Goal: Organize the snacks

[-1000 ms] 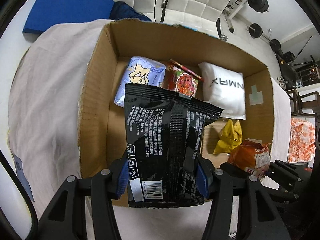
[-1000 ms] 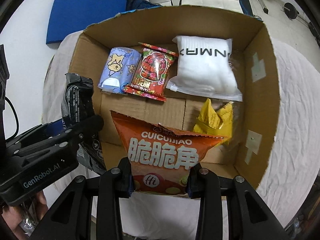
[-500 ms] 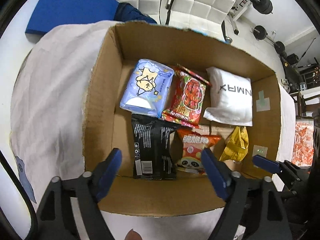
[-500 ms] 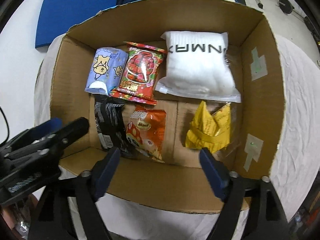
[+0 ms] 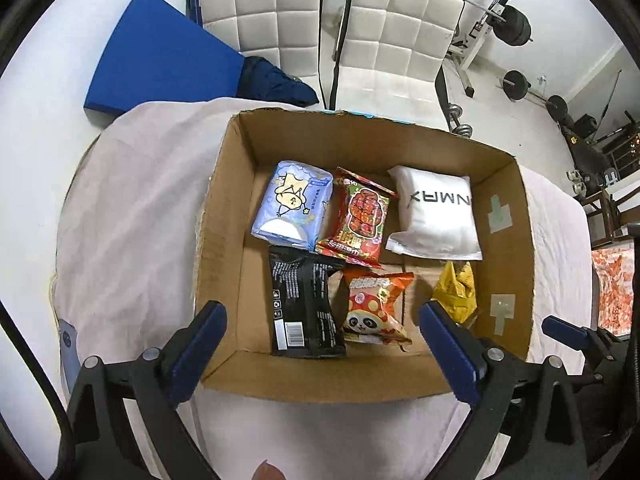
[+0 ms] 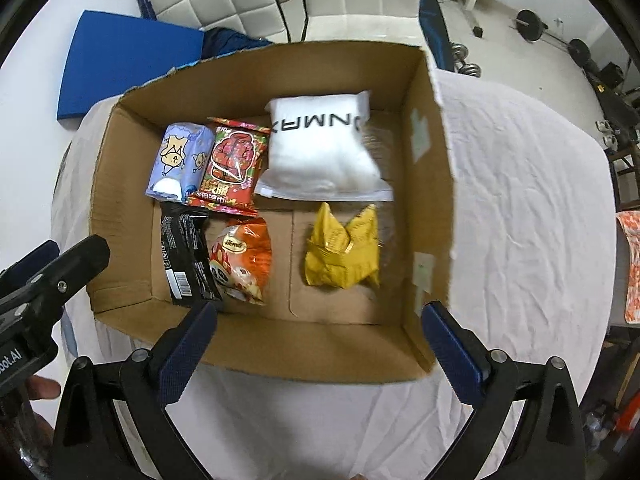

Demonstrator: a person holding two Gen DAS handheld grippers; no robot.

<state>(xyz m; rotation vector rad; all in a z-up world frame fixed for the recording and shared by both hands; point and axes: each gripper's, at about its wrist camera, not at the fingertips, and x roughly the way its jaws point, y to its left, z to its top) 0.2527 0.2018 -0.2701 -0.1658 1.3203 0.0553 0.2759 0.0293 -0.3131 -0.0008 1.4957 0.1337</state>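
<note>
An open cardboard box (image 5: 224, 248) (image 6: 432, 184) on a white-clothed table holds several packs. In the back row lie a pale blue pack (image 5: 294, 204) (image 6: 180, 162), a red pack (image 5: 360, 216) (image 6: 232, 166) and a white pack (image 5: 436, 212) (image 6: 324, 152). In front lie a black bag (image 5: 304, 304) (image 6: 186, 256), an orange panda bag (image 5: 376, 304) (image 6: 242, 260) and a crumpled yellow bag (image 5: 458, 292) (image 6: 344, 248). My left gripper (image 5: 324, 350) hangs open and empty above the box's near wall. My right gripper (image 6: 316, 346) is open and empty too.
The table's white cloth (image 6: 528, 208) spreads around the box. Two white padded chairs (image 5: 396, 36) and a blue mat (image 5: 160, 56) stand beyond it. An orange-patterned thing (image 5: 612, 292) lies at the right edge. Weights (image 5: 516, 28) sit on the floor behind.
Both grippers opened and let go: the black bag and the orange bag now lie in the box's front row. Both grippers have pulled back and up from the box.
</note>
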